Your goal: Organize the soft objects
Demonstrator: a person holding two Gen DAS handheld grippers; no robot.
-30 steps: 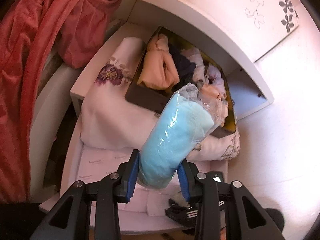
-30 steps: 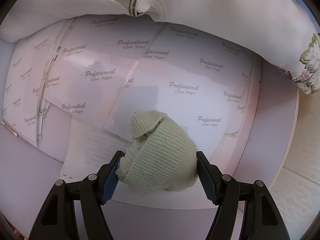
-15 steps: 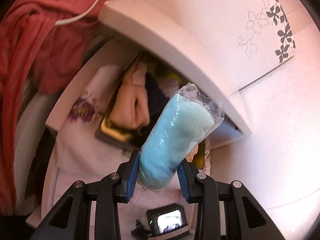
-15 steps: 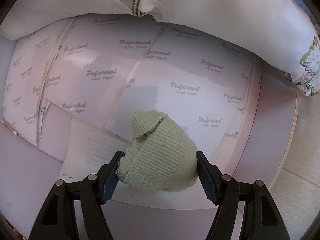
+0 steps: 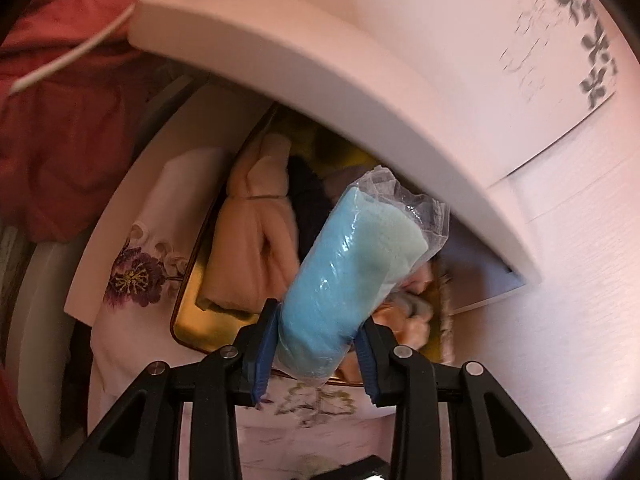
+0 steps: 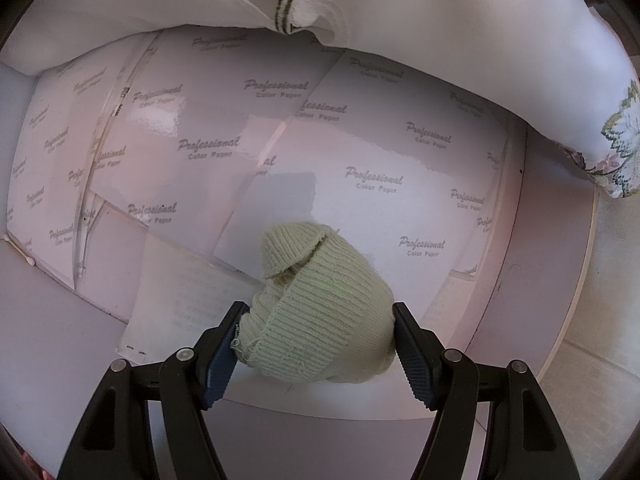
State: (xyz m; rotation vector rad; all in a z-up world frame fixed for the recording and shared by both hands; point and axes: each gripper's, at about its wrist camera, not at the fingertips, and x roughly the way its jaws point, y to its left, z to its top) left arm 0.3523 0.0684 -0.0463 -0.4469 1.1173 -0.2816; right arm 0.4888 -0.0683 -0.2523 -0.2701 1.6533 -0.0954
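As the left gripper point(image 5: 316, 354), pinching the blue roll point(image 5: 352, 276), moved closer, the box point(image 5: 192, 322) at frame center looks nearer, prob. drop-off; right gripper point(image 6: 316, 346) still hugs knit hat point(image 6: 320, 308).

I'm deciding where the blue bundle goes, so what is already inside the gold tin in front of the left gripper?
The gold tin holds a peach garment and a dark item. The blue bundle in the left gripper and the white shelf cover the rest.
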